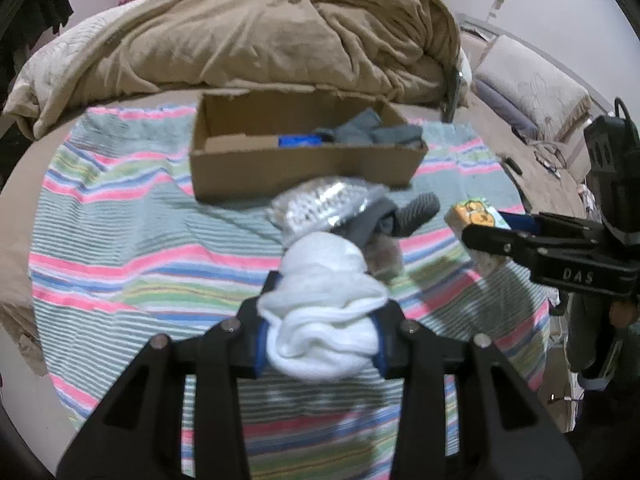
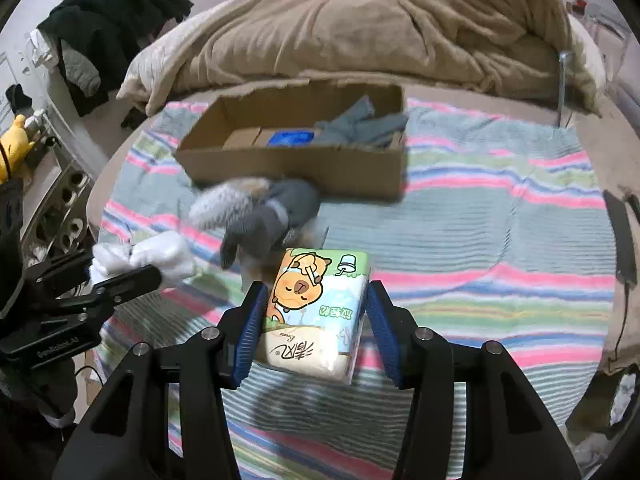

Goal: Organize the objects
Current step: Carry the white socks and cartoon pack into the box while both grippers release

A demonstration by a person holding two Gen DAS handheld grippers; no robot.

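Observation:
My left gripper is shut on a bundle of white socks, held above the striped blanket; the bundle also shows in the right wrist view. My right gripper is shut on a tissue pack printed with a cartoon capybara; it shows in the left wrist view too. Ahead, a grey sock and a silvery wrapped item lie in front of an open cardboard box that holds grey socks and a blue item.
A crumpled tan duvet lies behind the box. A pillow is at the right. Dark clothes and a yellow plush toy are at the left. A black cable and charger lie at the bed's right edge.

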